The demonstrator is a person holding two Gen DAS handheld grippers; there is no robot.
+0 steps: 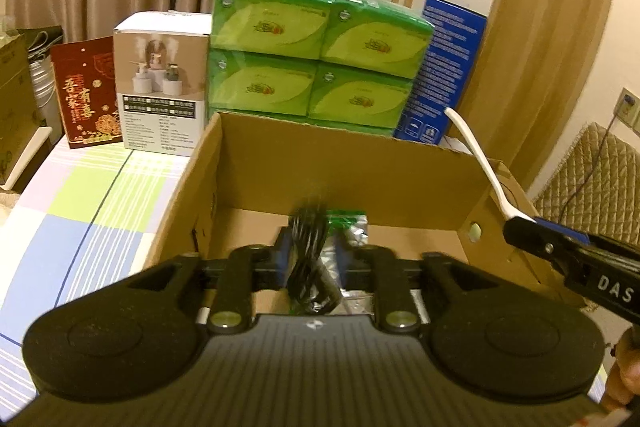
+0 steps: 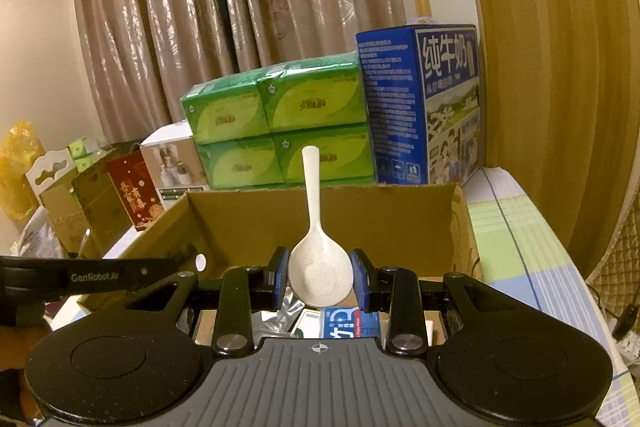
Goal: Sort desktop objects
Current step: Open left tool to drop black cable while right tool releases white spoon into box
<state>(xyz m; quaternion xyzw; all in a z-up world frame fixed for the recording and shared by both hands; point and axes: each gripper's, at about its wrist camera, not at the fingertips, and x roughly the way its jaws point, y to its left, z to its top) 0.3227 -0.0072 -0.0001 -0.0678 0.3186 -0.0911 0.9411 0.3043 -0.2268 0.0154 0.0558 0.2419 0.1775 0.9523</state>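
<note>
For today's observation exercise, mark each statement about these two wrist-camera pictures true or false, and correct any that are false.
1. The right gripper holds a white spoon by its bowl. True.
2. The left gripper is empty. False: it grips a bundled black cable.
3. The spoon's handle points down into the cardboard box. False: it points up.
4. A blue milk carton stands behind the box, beside the green tissue packs. True.
</note>
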